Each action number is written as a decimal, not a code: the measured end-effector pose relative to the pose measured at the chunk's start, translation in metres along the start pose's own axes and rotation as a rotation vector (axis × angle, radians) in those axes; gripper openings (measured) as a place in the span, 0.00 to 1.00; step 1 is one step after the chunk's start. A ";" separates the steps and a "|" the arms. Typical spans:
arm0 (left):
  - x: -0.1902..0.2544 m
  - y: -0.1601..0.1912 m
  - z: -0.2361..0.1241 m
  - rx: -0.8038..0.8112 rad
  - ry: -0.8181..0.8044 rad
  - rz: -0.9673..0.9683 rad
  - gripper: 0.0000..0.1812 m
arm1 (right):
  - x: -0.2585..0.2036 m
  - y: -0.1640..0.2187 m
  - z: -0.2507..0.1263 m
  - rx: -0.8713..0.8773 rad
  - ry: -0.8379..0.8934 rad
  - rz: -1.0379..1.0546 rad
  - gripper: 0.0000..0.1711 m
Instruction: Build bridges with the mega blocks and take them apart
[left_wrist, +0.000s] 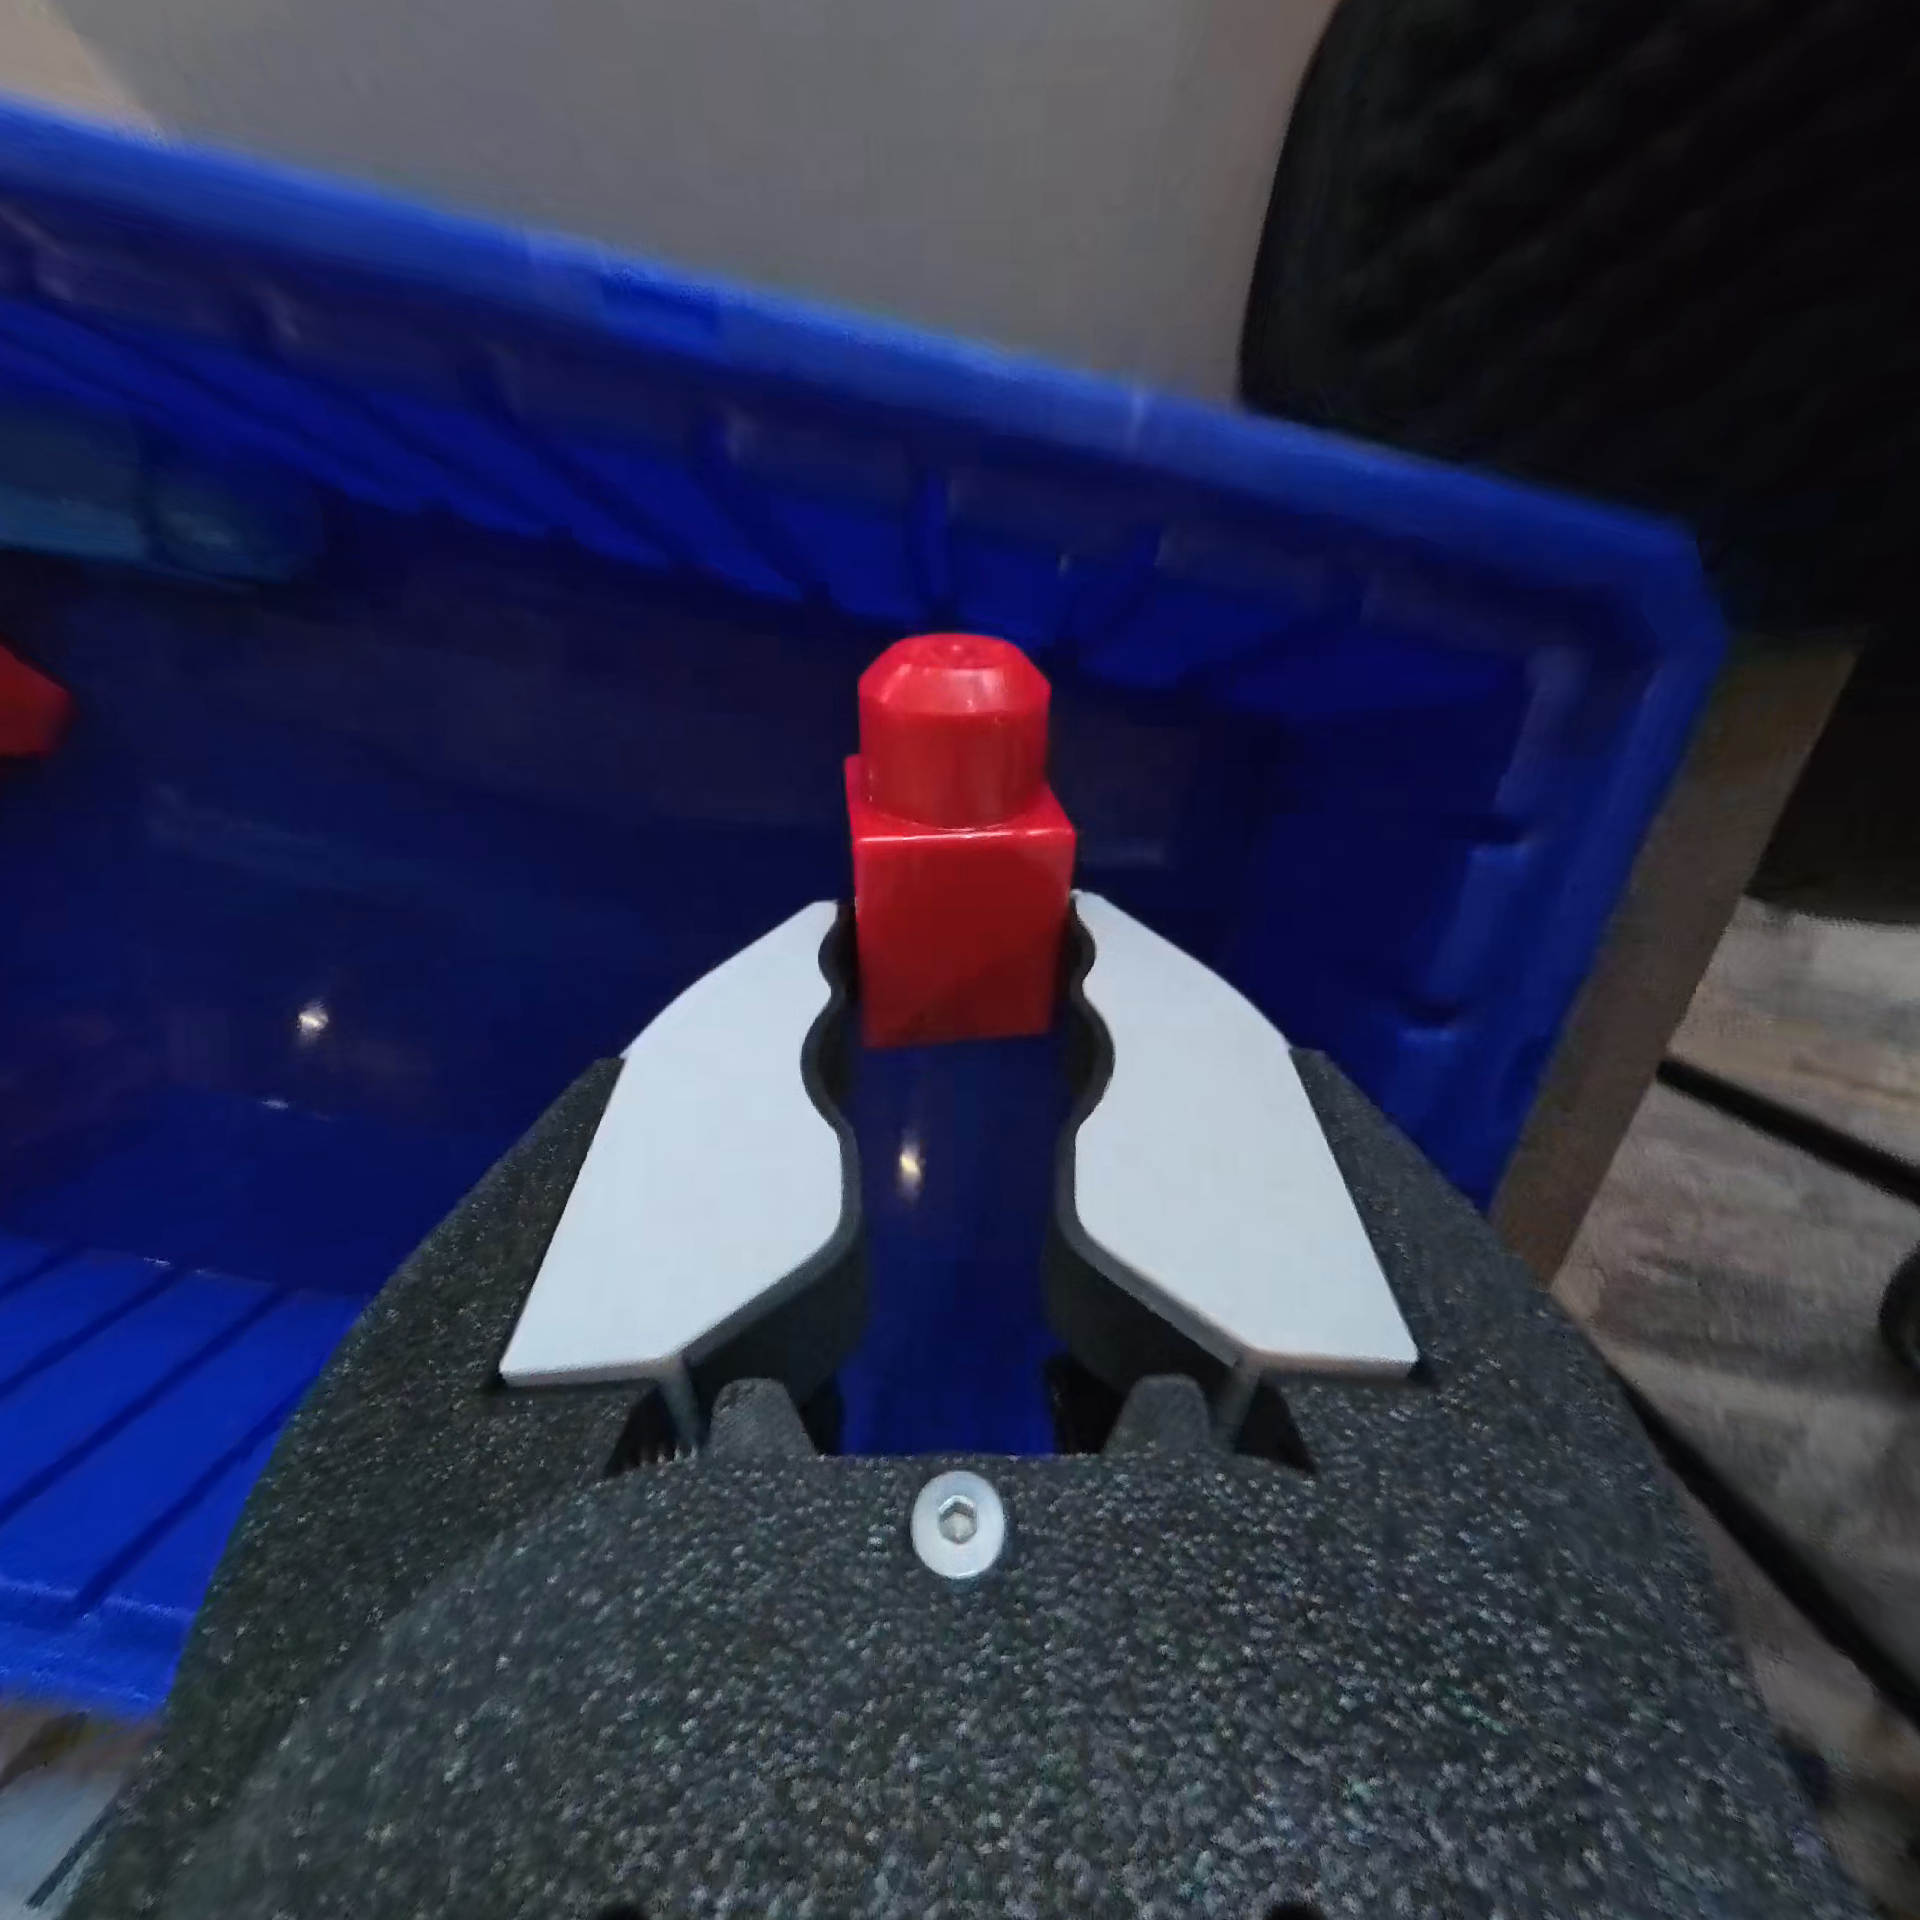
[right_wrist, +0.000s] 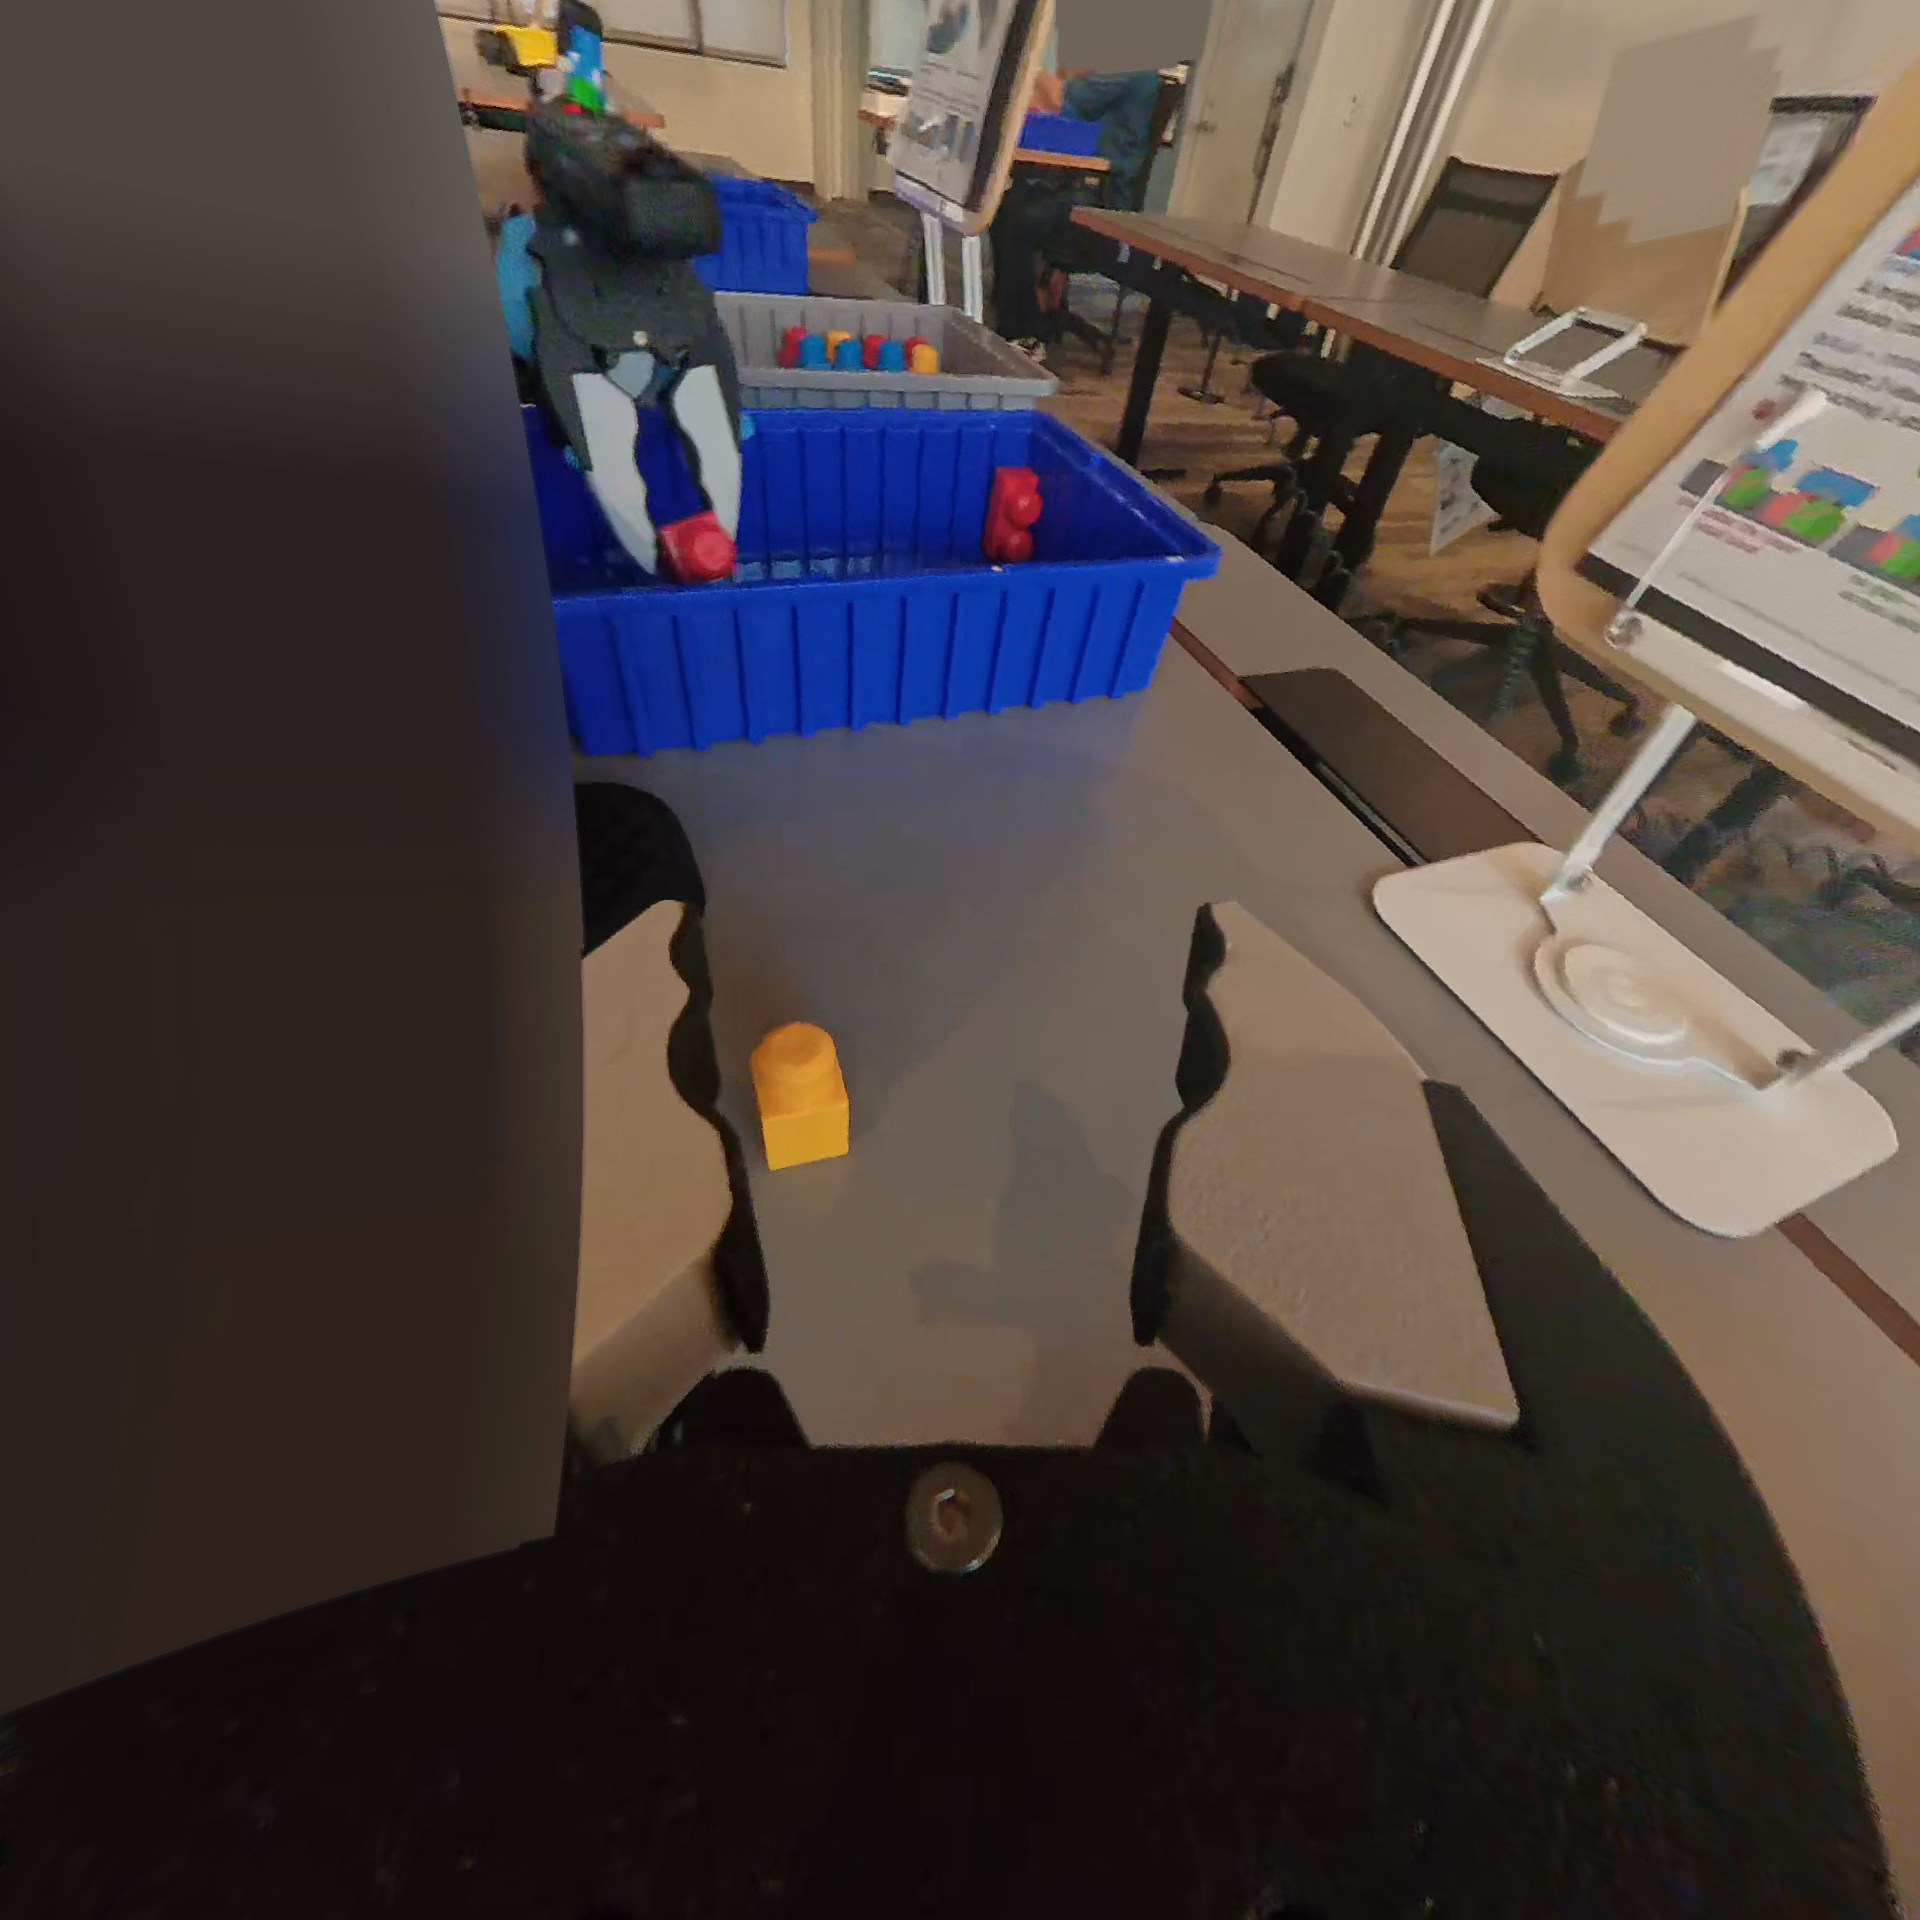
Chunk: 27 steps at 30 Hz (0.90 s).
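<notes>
My left claw (left_wrist: 961, 935) is clamped on a single-stud red block (left_wrist: 956, 873), the two pale fingers (left_wrist: 707, 1122) pressing its flanks, stud pointing away from me. It hangs inside the blue bin (left_wrist: 1455, 582), above the bin's glossy floor; the bin's ribbed far wall is smeared with blur, so I cannot say how close the block is to it. From my right wrist view the same claw (right_wrist: 698, 545) shows reaching down into that blue bin (right_wrist: 862, 655) at its left end, the red block (right_wrist: 694, 549) low between its tips. A second red block (right_wrist: 1013, 514), with two studs, leans on its side against the bin's right inner wall.

My right claw (right_wrist: 940, 1039) is spread wide and holds nothing, hovering over the grey worktop (right_wrist: 987, 831). A yellow single-stud block (right_wrist: 800, 1096) stands upright on the worktop just beside the left finger's toothed edge, apart from it. Behind the blue bin sits a grey bin (right_wrist: 987, 390) holding red, blue and yellow blocks (right_wrist: 857, 351). To the right, a white stand (right_wrist: 1621, 1039) carries a tilted printed card.
</notes>
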<state>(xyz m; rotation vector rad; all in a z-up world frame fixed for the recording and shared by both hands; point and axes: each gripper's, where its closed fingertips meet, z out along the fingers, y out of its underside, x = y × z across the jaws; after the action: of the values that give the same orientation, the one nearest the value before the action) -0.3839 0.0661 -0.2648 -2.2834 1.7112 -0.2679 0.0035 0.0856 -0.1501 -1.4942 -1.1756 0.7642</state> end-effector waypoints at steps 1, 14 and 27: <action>0.001 -0.010 -0.004 0.037 -0.013 -0.008 0.21 | -0.003 -0.002 0.003 -0.003 -0.016 -0.017 0.51; 0.061 -0.156 -0.036 0.400 -0.090 0.034 0.20 | -0.069 -0.032 0.047 -0.075 -0.294 -0.279 0.43; 0.119 -0.234 -0.003 0.472 -0.094 0.110 0.20 | -0.095 -0.019 0.058 -0.304 -0.355 -0.428 0.37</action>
<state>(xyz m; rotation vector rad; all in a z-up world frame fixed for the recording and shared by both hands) -0.1384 0.0130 -0.1870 -1.8263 1.5238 -0.4759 -0.0841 0.0150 -0.1575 -1.3035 -1.8755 0.5838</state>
